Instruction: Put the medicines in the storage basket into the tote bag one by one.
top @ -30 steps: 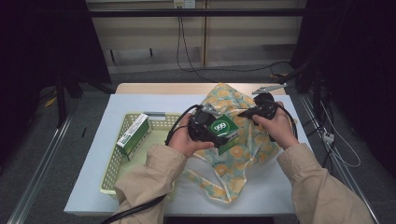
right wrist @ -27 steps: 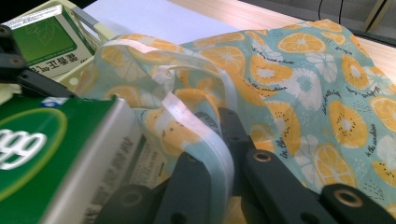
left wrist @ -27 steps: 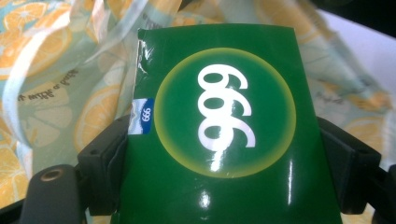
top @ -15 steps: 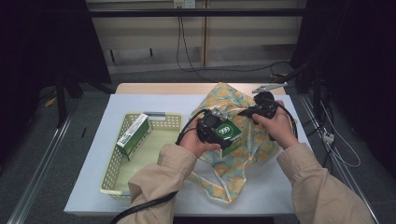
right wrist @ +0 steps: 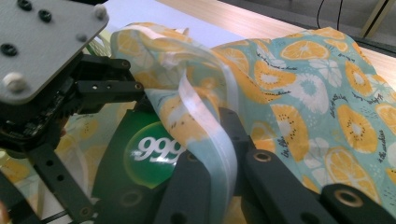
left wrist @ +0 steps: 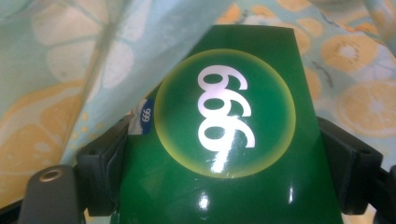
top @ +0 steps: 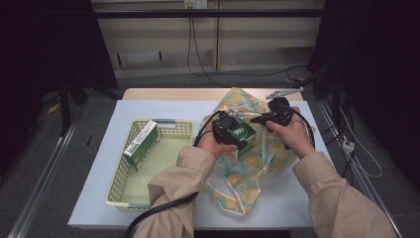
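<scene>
Green, glossy "999" box (left wrist: 224,140) sits clamped between the left gripper's (top: 229,130) fingers (left wrist: 105,170), its far end under the citrus-print fabric bag's (top: 257,158) mouth. Right gripper (right wrist: 210,140) fingers (right wrist: 261,172) are pinched together on the bag's white-edged rim (right wrist: 205,116), just beside the box.

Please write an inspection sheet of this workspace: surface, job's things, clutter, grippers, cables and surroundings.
Surface: white table top, wooden strip at the far edge.
Job's things: green box at the mouth of the fruit-print cloth bag; second green-and-white box in the yellow basket.
Clutter: nothing seen.
Grippers: left gripper shut on the green box; right gripper shut on the bag's edge.
Cables: black cable trails from the left gripper under the sleeve.
Surroundings: dark frames, wires on the floor behind.
</scene>
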The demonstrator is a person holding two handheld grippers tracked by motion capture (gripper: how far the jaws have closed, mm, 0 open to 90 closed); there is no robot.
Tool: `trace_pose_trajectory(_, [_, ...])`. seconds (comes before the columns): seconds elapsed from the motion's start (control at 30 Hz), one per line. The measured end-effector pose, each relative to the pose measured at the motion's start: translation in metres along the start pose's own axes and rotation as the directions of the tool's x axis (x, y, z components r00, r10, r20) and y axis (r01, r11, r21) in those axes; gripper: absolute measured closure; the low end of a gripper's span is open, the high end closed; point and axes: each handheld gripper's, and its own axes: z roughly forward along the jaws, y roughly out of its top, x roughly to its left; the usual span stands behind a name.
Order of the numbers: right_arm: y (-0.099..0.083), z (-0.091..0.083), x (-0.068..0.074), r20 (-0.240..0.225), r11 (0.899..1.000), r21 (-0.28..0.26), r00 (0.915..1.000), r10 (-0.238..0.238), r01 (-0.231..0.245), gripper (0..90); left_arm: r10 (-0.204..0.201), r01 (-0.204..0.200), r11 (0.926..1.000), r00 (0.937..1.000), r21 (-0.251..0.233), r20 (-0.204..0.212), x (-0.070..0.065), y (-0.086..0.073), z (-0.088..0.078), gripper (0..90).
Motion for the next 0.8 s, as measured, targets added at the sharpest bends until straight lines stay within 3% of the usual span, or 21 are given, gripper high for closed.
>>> trace_pose_trajectory(0.2, [-0.001, 0.008, -0.004, -0.006, 1.0, 0.001, 0.9999, 0.016, -0.016, 90.0, -0.006, 0.006, 1.0, 0.9999, -0.001, -0.015, 0.007, 0.003, 0.014, 17.1])
trace_pose_trajectory(0.23, [-0.002, 0.009, -0.005, -0.008, 1.0, 0.002, 0.9998, 0.018, -0.018, 90.0, -0.001, 0.001, 1.0, 0.9984, 0.009, -0.056, 0.007, 0.005, 0.016, 17.1])
trace_pose_trajectory(0.27, [-0.002, 0.01, -0.005, -0.008, 1.0, 0.004, 0.9998, 0.02, -0.02, 90.0, 0.0, 0.0, 1.0, 0.9992, 0.0, -0.04, 0.011, 0.006, 0.018, 17.1])
trace_pose_trajectory(0.33, [-0.003, 0.012, -0.007, -0.009, 1.0, 0.006, 0.9997, 0.024, -0.024, 90.0, -0.008, 0.007, 0.9999, 0.9979, -0.015, -0.064, 0.016, 0.008, 0.022, 17.0])
trace_pose_trajectory(0.43, [-0.004, 0.013, -0.008, -0.009, 1.0, 0.005, 0.9996, 0.027, -0.027, 90.0, -0.01, 0.007, 0.9998, 0.9912, -0.02, -0.132, 0.022, 0.01, 0.026, 16.6])
trace_pose_trajectory(0.47, [-0.004, 0.012, -0.008, -0.01, 1.0, 0.007, 0.9995, 0.03, -0.03, 90.0, -0.015, 0.011, 0.9991, 0.9944, -0.041, -0.105, 0.025, 0.01, 0.029, 16.3])
trace_pose_trajectory(0.5, [-0.004, 0.012, -0.008, -0.01, 1.0, 0.01, 0.9995, 0.03, -0.03, 90.0, -0.016, 0.012, 0.9992, 0.9932, -0.039, -0.115, 0.025, 0.009, 0.031, 15.9])
trace_pose_trajectory(0.6, [-0.004, 0.012, -0.008, -0.012, 1.0, 0.012, 0.9995, 0.029, -0.029, 90.0, -0.02, 0.015, 0.9988, 0.9954, -0.047, -0.094, 0.024, 0.008, 0.032, 14.0])
trace_pose_trajectory(0.8, [-0.007, 0.01, -0.012, -0.004, 0.999, 0.01, 0.9991, 0.043, -0.043, 90.0, -0.043, 0.042, 0.9985, 0.9985, -0.035, -0.033, 0.02, 0.007, 0.014, 9.4])
